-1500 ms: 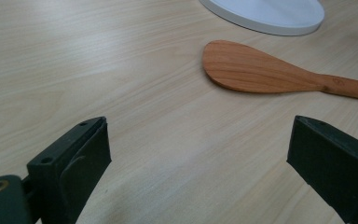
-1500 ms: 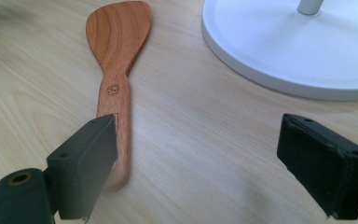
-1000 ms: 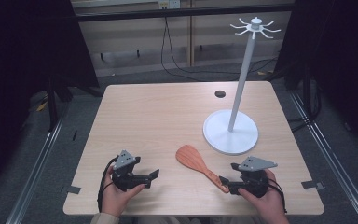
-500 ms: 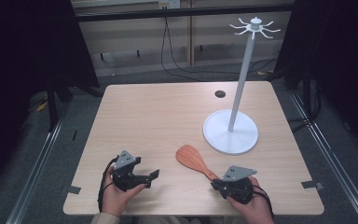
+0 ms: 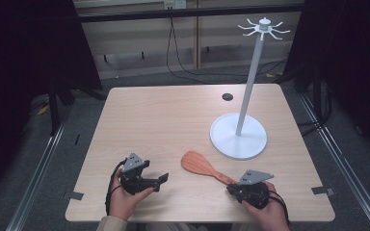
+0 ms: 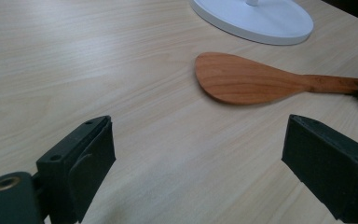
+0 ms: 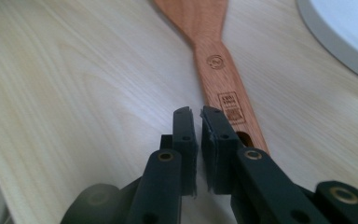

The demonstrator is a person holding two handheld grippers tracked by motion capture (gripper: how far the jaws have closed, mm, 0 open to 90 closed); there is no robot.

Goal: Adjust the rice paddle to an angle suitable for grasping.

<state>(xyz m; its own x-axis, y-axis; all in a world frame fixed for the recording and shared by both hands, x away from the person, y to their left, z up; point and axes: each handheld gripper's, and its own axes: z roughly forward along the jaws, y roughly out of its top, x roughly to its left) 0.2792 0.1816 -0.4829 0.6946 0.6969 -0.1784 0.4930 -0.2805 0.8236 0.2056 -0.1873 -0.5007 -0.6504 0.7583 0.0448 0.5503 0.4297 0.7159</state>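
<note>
right gripper (image 7: pixel 199 116): jaws just closed, nothing between | spatula (image 5: pixel 203 168) handle just beside, blade pointing away | left gripper (image 6: pixel 200 158): open, farther off

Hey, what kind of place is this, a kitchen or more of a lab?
Most likely a lab or test setup, not a kitchen: a bare wooden table on a metal-framed rig, cables trailing on the floor behind it, and tape marks at the table's corners.
</note>
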